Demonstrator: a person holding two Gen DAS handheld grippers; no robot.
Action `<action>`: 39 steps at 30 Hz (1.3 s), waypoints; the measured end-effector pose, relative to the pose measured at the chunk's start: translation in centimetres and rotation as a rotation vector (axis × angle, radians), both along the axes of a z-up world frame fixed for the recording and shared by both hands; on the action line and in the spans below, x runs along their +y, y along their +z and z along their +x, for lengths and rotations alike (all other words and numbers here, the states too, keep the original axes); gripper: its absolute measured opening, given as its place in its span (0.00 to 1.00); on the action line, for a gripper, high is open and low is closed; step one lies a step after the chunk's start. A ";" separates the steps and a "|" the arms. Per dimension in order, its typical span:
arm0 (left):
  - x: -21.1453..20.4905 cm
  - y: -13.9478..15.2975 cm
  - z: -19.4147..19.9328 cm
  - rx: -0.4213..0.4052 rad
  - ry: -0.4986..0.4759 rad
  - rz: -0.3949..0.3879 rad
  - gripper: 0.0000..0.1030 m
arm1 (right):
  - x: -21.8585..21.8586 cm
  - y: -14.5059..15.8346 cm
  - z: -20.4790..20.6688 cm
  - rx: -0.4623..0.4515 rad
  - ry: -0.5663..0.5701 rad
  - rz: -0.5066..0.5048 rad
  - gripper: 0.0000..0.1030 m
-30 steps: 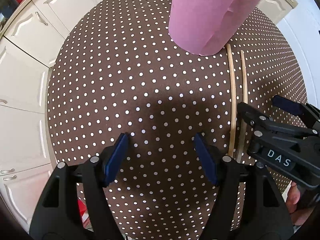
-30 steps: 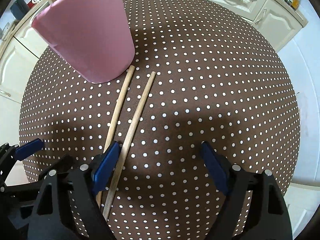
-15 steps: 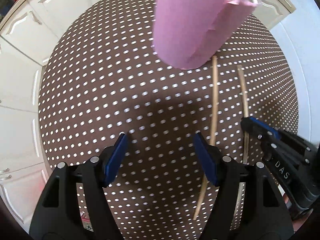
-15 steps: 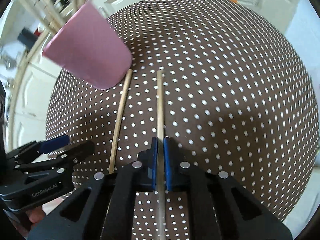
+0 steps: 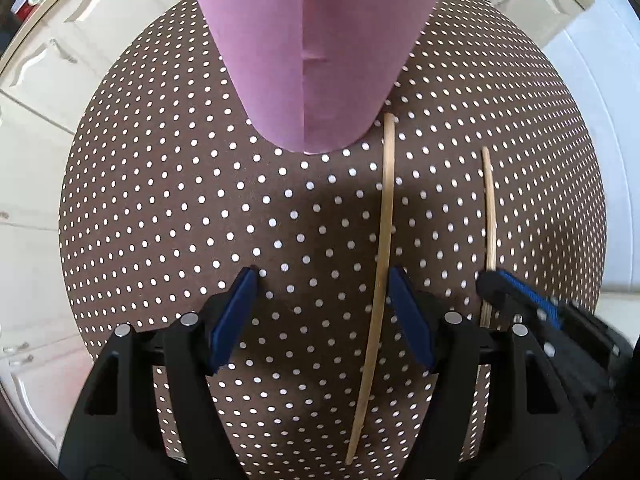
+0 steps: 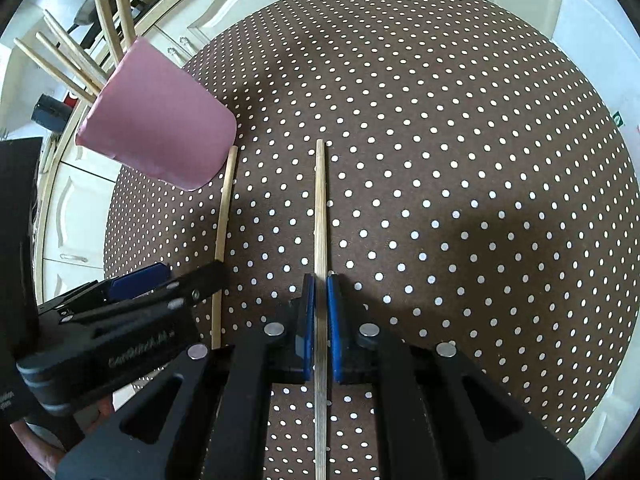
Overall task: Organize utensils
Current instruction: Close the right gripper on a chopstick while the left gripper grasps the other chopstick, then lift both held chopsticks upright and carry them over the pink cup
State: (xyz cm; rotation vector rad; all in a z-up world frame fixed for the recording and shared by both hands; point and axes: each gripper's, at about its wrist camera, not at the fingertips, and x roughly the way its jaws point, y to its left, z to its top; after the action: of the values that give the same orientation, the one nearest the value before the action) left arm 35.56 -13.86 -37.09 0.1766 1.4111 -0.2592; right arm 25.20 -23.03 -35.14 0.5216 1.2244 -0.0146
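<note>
- Left wrist view: our left gripper [image 5: 320,300] hangs jaws apart and empty over the dotted tabletop [image 5: 160,208]; a loose chopstick [image 5: 382,248] lies just inside the right-hand jaw, likely the next pick. Pink cup [image 5: 316,48] ahead.
- Right wrist view: our right gripper [image 6: 319,312], jaws clamped on the second chopstick [image 6: 320,208], presumably bound for the cup [image 6: 160,132], ahead-left, which holds others.
</note>
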 end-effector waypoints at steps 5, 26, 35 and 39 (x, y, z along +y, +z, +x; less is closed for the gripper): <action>-1.5 0.0 0.0 -0.045 -0.016 0.019 0.31 | -0.2 0.4 -0.4 0.001 -0.012 0.008 0.05; 4.1 3.5 -8.1 0.026 0.025 -0.109 0.06 | 0.1 0.6 -1.0 0.024 0.020 0.001 0.06; 7.4 3.2 -11.1 0.082 0.075 -0.152 0.07 | 0.4 0.3 -2.3 0.032 0.031 0.005 0.06; 7.4 2.6 -9.9 0.092 0.092 -0.152 0.07 | 0.2 0.5 -2.0 0.049 0.020 0.023 0.13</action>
State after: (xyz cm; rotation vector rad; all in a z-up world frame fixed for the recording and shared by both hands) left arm 25.69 -6.42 -34.47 -0.0254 1.4805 -0.2999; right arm 23.24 -22.83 -34.59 0.5317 1.2788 0.0042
